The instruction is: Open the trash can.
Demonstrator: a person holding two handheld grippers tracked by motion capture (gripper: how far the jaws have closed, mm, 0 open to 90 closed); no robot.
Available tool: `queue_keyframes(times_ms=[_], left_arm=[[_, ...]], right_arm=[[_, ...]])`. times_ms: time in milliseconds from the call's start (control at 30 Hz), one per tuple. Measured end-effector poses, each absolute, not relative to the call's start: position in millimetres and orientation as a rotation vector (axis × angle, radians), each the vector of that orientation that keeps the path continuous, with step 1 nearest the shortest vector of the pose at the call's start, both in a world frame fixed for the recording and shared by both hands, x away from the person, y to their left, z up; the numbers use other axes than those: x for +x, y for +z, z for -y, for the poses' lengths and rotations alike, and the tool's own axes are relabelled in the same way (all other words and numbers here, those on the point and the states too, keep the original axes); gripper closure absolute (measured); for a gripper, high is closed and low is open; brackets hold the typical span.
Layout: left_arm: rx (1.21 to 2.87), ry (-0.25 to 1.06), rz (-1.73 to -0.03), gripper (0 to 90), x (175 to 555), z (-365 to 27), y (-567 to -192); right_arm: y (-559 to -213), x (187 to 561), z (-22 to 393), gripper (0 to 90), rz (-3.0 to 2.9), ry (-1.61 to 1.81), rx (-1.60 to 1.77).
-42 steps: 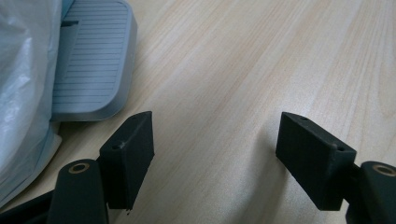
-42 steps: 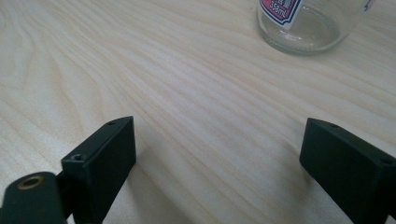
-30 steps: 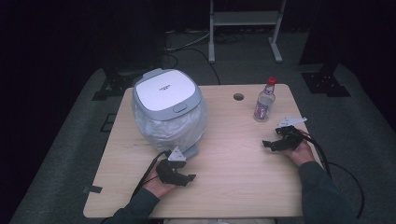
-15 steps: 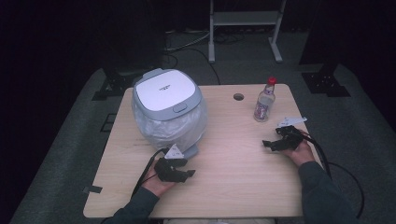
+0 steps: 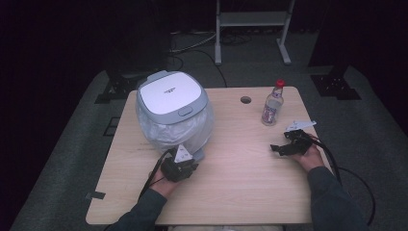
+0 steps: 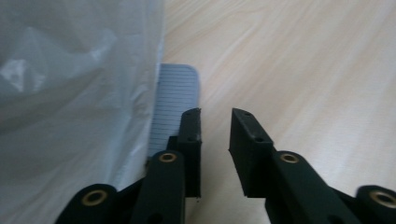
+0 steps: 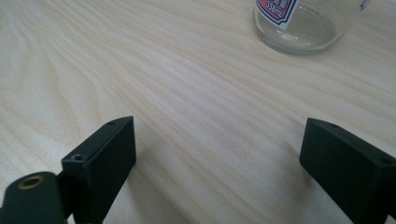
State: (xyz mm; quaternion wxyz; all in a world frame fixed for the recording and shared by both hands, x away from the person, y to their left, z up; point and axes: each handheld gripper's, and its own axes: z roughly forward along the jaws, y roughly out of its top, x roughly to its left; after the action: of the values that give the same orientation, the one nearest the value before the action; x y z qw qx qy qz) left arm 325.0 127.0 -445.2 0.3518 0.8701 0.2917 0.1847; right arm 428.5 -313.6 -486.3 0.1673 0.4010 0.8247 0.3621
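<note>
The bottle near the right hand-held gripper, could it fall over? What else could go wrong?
Maybe. The bottle stands upright, tall and narrow, just ahead of the open right hand-held gripper, so a quick push could tip it. The left hand-held gripper sits right beside the bin's plastic bag and grey pedal; its narrow jaws could snag the bag.

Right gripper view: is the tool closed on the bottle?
No, the right tool stands wide open over bare table, with the bottle beyond it.
</note>
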Motion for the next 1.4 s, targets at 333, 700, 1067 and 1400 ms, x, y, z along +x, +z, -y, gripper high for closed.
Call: queue_keyframes(times_ms=[333, 700, 1067, 1400], left_arm=[[2.230, 0.550, -0.805, 87.7, 332.1, -124.6, -446.0], [2.243, 0.594, -0.804, 89.8, 345.6, -113.3, -447.9], [2.211, 0.575, -0.800, 88.3, 345.3, -117.3, -453.7], [2.184, 0.562, -0.831, 88.5, 343.0, -117.5, -459.3]], right_arm=[[-486.3, 428.5, 313.6, 9.2, -2.346, 1.031, 1.141], [-486.3, 428.6, 313.6, 9.2, -2.346, 1.030, 1.143], [-486.4, 428.6, 313.6, 9.2, -2.345, 1.030, 1.143], [-486.4, 428.6, 313.6, 9.2, -2.345, 1.030, 1.143]])
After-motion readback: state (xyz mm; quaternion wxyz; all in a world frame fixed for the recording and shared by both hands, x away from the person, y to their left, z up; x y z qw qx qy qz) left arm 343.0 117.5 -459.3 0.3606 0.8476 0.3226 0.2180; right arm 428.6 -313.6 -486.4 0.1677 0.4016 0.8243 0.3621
